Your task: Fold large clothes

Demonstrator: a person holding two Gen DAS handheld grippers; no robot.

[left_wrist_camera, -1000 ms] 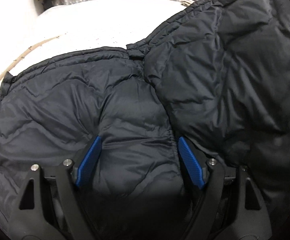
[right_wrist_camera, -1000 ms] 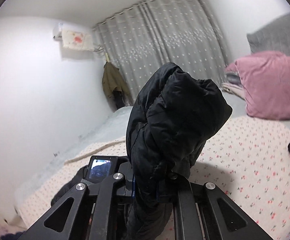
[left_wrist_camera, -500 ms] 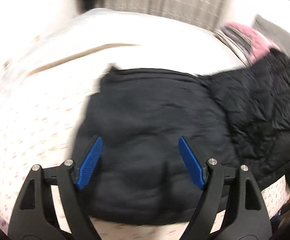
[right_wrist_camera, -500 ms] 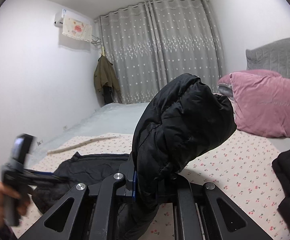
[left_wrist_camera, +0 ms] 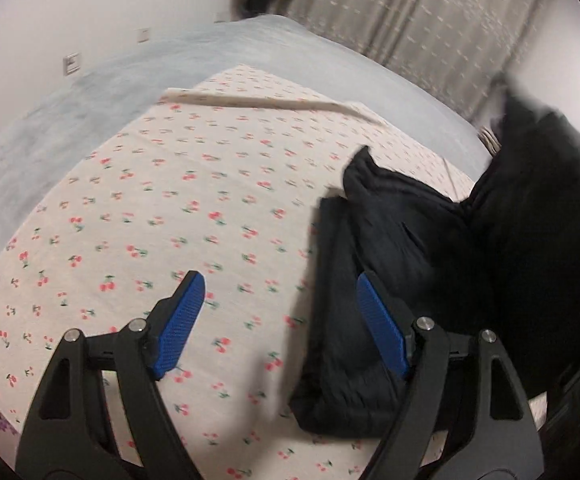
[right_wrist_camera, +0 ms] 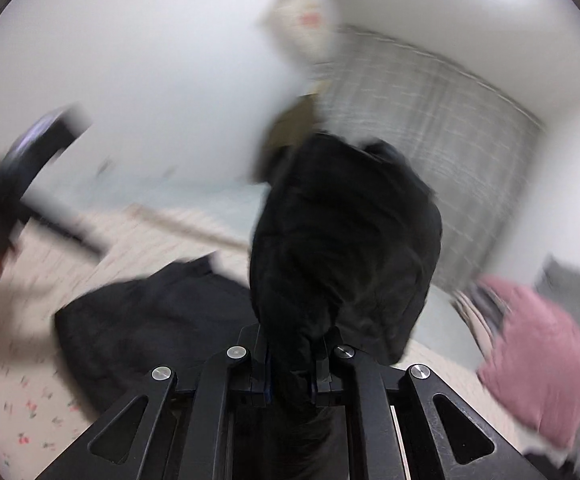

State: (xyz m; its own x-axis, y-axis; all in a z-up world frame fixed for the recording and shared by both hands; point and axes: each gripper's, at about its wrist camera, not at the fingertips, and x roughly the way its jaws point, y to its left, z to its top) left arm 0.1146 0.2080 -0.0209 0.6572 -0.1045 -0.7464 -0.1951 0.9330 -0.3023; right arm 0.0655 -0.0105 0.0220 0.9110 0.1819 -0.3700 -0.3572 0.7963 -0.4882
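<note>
A black puffer jacket [left_wrist_camera: 402, 248] lies on the cherry-print bed sheet [left_wrist_camera: 161, 200], its far part lifted up at the right. My left gripper [left_wrist_camera: 281, 320] is open and empty above the sheet, at the jacket's left edge; its right blue pad [left_wrist_camera: 382, 328] is over the jacket. My right gripper [right_wrist_camera: 290, 376] is shut on a bunched part of the jacket [right_wrist_camera: 342, 240] and holds it up above the bed. The rest of the jacket [right_wrist_camera: 149, 320] lies below it. The left gripper [right_wrist_camera: 17, 192] shows blurred at the left of the right wrist view.
A pink pillow [right_wrist_camera: 538, 360] and a grey one [right_wrist_camera: 574, 284] lie at the bed's right side. Grey curtains [right_wrist_camera: 430, 140] and a hanging olive coat [right_wrist_camera: 290, 128] stand behind. A pale blue blanket [left_wrist_camera: 49, 120] borders the sheet by the white wall.
My left gripper has lifted off the jacket and swung left over the bare sheet. My right gripper still holds the bunched jacket and has tilted; both views are motion-blurred.
</note>
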